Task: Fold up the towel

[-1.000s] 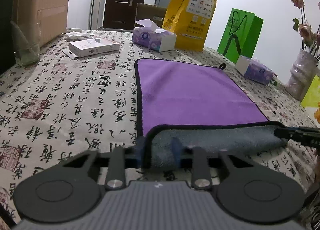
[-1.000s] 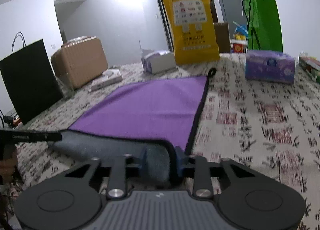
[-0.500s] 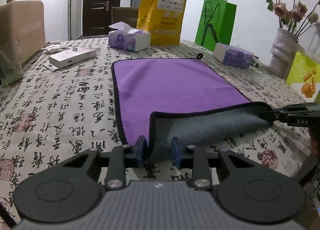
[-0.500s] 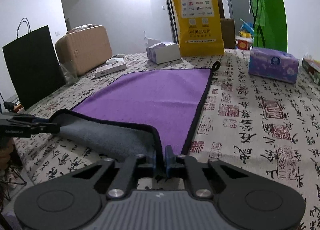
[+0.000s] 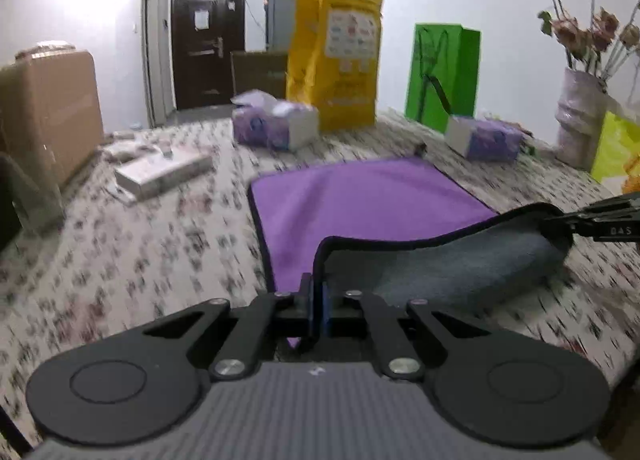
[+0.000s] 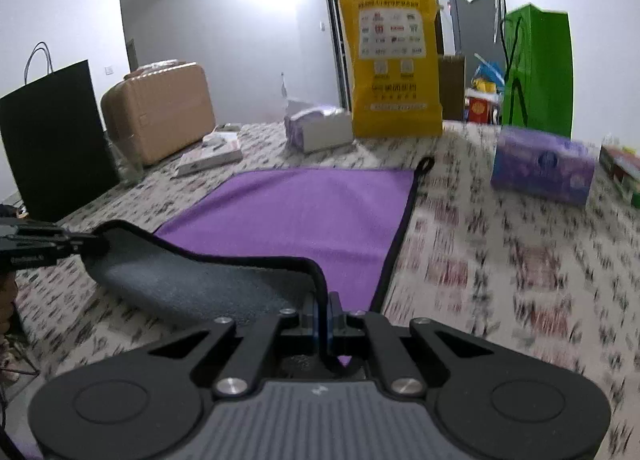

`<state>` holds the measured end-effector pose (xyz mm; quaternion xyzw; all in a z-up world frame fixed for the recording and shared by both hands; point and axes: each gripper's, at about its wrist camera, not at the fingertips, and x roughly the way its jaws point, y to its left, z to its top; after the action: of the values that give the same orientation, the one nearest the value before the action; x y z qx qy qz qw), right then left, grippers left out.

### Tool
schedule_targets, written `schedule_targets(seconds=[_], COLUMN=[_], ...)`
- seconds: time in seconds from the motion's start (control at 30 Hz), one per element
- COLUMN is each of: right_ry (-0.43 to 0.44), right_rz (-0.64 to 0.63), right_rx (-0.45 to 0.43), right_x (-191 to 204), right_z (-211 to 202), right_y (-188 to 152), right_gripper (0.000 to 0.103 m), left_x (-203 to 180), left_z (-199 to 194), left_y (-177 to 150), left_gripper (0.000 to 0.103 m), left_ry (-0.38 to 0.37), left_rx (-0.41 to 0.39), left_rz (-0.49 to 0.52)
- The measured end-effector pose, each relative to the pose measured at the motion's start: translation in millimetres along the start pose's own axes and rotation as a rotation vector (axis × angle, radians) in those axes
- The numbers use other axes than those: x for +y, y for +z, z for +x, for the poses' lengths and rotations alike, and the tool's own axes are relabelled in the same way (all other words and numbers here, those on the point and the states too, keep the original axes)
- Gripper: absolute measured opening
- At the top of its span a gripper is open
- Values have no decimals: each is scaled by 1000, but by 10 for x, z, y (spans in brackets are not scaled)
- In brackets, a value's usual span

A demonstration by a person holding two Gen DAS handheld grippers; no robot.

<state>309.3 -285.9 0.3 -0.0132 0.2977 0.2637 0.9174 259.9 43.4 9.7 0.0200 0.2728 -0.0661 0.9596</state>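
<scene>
the purple towel lies on the patterned tablecloth, its far half flat and its near edge lifted so the grey underside shows and sags between two held corners. the left gripper has its fingers pressed together on the towel's near-left corner; the right gripper pinches the near-right corner the same way, with black hem running up out of each grip. this looks like the first fold in hand: near edge raised, not yet carried over. the next move likely calls for taking both corners forward together, level, toward the towel's far edge where the hanging loop sits, then lowering them so hems meet. beyond the towel's far edge stand a yellow bag, a green bag and tissue boxes; the far corners lie near these, so the landing needs care.
</scene>
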Motion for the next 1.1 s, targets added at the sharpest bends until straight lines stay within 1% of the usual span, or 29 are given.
schedule_targets(seconds=[0.2,0.3,0.43,0.6,0.73,0.9,1.1], right_ry=[-22,-36,-40,-40,-48,-49,-79], right_rz=[-2,-12,6,30,43,104,125], right_rx=[-22,-25,-14,10,47,76,113], right_x=[-91,-153,-306,-517,-678,-843,-920], right_z=[232,398,663,1048,1422,1778,2059], right_y=[297,472,713,1004,1172,1259,1249], right_gripper=[3,3,3,3,3,4,5], left_x=[88,137,257,363,478,634,725], left_z=[195,358,734,1205,1552,1929,2176], left_y=[292,464,713,926,1018,1063,999], left_gripper=[4,4,4,4,4,4,5], left_ry=[40,44,46,62,57,63,63], left_rx=[-27,-42,-18,22,59,105,149], left_rz=[10,19,10,8,-22,-52,-77])
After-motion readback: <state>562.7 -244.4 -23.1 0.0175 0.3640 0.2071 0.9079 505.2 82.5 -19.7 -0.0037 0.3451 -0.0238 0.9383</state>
